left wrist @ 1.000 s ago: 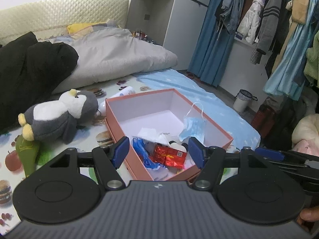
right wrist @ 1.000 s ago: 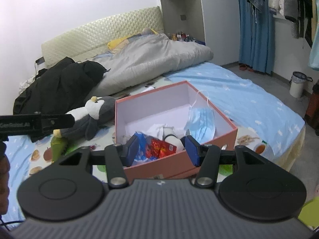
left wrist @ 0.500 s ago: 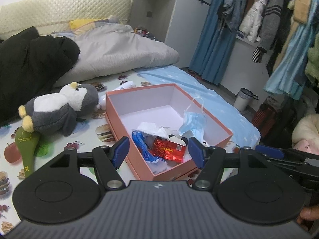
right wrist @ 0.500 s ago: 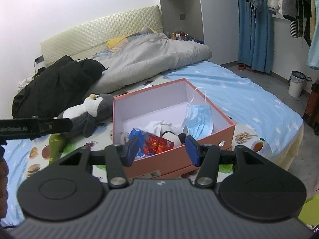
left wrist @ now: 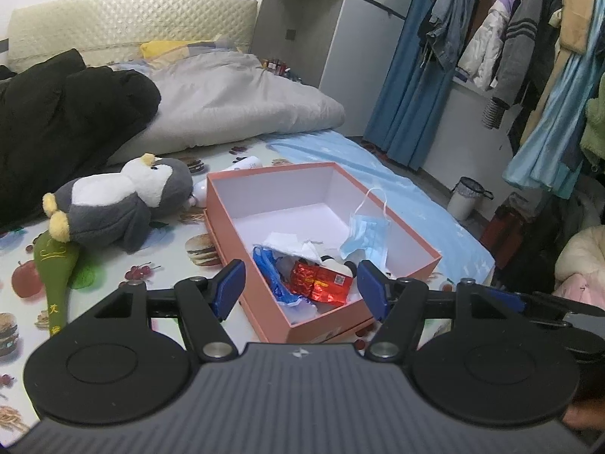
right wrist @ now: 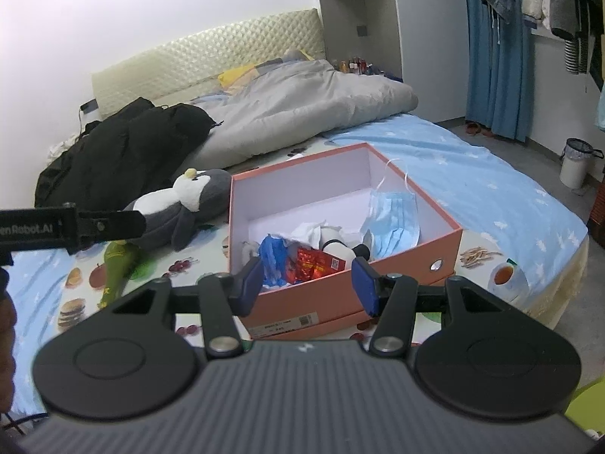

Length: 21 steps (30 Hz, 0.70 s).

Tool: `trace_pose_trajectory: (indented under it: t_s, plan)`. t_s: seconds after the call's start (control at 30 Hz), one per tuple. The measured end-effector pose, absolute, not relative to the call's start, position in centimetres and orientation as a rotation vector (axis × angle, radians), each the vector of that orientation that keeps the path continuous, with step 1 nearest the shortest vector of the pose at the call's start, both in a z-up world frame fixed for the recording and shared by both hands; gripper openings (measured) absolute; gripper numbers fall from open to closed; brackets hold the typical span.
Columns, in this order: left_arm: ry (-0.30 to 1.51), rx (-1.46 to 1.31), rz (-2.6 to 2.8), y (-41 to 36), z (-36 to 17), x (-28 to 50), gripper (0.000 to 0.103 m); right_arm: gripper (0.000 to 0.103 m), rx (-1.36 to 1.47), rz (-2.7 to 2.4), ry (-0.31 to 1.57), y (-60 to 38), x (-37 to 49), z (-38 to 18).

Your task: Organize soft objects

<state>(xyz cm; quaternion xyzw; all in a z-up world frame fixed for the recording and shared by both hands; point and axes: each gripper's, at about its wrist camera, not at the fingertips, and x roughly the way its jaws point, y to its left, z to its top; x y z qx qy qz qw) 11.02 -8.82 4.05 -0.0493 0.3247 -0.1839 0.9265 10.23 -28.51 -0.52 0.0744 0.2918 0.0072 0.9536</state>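
Observation:
A pink open box (left wrist: 401, 223) (right wrist: 416, 195) sits on the bed. Inside lie a blue face mask (left wrist: 368, 234) (right wrist: 395, 221), a red foil packet (left wrist: 321, 280) (right wrist: 308, 265), a blue plastic bag (left wrist: 270, 270) (right wrist: 274, 251), white tissue (left wrist: 289, 244) and a small black-and-white toy (right wrist: 340, 247). A grey-and-white penguin plush (left wrist: 121, 204) (right wrist: 181, 208) lies left of the box, with a green soft toy (left wrist: 55, 265) (right wrist: 117, 265) by it. My left gripper (left wrist: 301, 289) is open and empty above the box's near end. My right gripper (right wrist: 307, 282) is open and empty at the box's front wall.
A black jacket (left wrist: 56, 121) (right wrist: 121, 151) and a grey duvet (left wrist: 227, 102) (right wrist: 302, 102) lie at the bed's head. A white bottle (left wrist: 245, 162) lies behind the box. Hanging clothes (left wrist: 529, 49) and a small bin (left wrist: 467, 196) (right wrist: 576, 162) are on the right.
Both grippers have drawn back and risen a little from the box, so more of the bed shows. Both stay open. Nothing on the bed has moved.

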Motion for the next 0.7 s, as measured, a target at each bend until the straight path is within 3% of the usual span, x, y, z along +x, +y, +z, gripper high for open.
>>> trace_pose_trajectory:
  t_s: [0.03, 0.07, 0.1, 0.13, 0.4, 0.7]
  plan:
    - [0.665, -0.106, -0.37, -8.8, 4.2, 10.9, 0.074, 0.056, 0.156, 0.02, 0.593, -28.5, 10.2, -0.3]
    - [0.659, -0.119, -0.369, -8.6, 4.4, 10.7, 0.086, 0.071, 0.151, 0.024, 0.589, -28.5, 10.2, -0.2]
    - [0.652, -0.132, -0.367, -8.5, 4.5, 10.6, 0.094, 0.093, 0.141, 0.023, 0.582, -28.4, 10.1, 0.0]
    - [0.648, -0.141, -0.361, -8.3, 4.6, 10.5, 0.096, 0.101, 0.138, 0.021, 0.57, -28.4, 10.0, 0.2]
    - [0.627, -0.121, -0.323, -8.1, 5.5, 8.5, 0.103, 0.103, 0.158, 0.027, 0.545, -29.1, 8.5, 0.5]
    - [0.626, -0.071, -0.317, -8.9, 5.4, 7.4, 0.103, 0.103, 0.156, 0.021, 0.533, -29.8, 8.1, 0.4]
